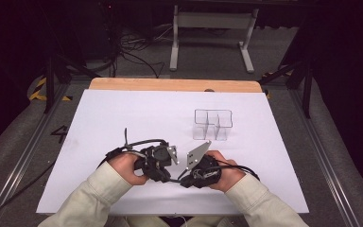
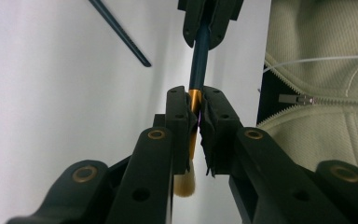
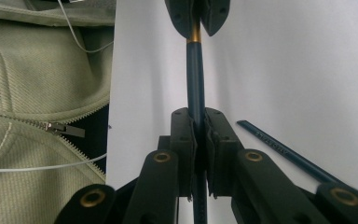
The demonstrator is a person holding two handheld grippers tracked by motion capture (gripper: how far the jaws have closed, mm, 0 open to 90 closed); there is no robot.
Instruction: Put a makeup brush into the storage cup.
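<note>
Both tools meet low over the near part of the white desk [image 1: 123, 118], facing each other, and they share one thing between them: a slim brush [image 2: 198, 60] with a dark blue handle, a gold ferrule and a pale tuft of bristles.

In the left gripper view, the left tool [image 2: 195, 109] is clenched on the brush at the gold ferrule, its black pads pressed against it from both sides, with the tan bristles poking out below the pads toward the camera. The handle runs straight away from there into the jaws of the other tool at the top of the frame.

The right gripper view gives the mirror of this: the right tool [image 3: 199, 122] grasps the blue handle partway along, pads tight on either side, and the handle continues up to the gold band, where the left tool's jaws close on it. So the brush hangs in the air just above the desk, gripped at two places (ferrule end on the left, handle on the right).

From the high view, the left tool [image 1: 159, 161] and the right tool [image 1: 194, 166] sit just beside each other, each in a hand with a pale green sleeve behind it, cables trailing off.

A second dark blue stick [image 3: 286, 152] lies flat on the desk near the right tool, apart from the held brush. Farther out stands a clear plastic organiser [image 1: 212, 124] with several compartments, well apart from both tools.
</note>
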